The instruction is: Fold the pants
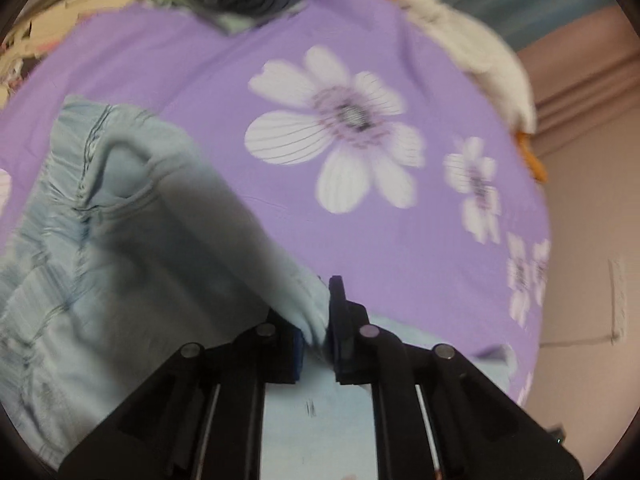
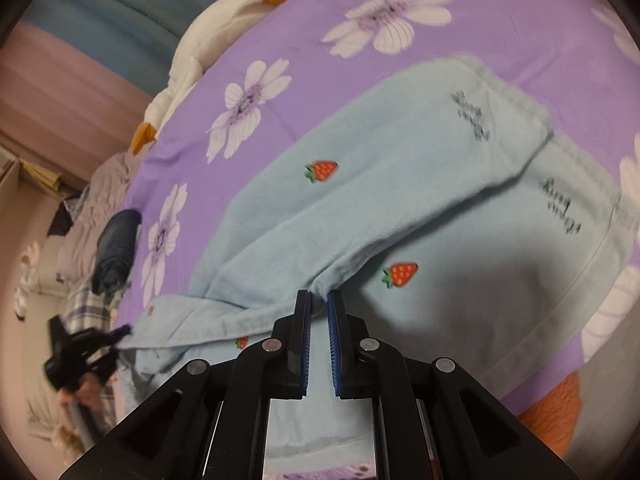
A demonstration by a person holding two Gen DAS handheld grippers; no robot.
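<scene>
Your light-blue strawberry jeans lie on the purple floral bedsheet. Your left gripper pinches a fabric fold; your right gripper, nearly closed, clamps an edge. The denim looks soft, floppy and moderately heavy, so grip seams or hems.

The pants are soft, pale blue denim-like cloth, matt, with stitched seams and a slightly rough weave; small red strawberries look embroidered or printed on it. The bed sheet is smooth, thin purple cloth, matt, printed with white flowers. The plush toy at the bed's edge is fluffy white and orange fabric. The left hand-held gripper and the right hand-held gripper are matt black plastic with dull metal pivot pins and slim shiny metal rails; the right one's fingers carry ribbed blue pads that look rubbery.
</scene>
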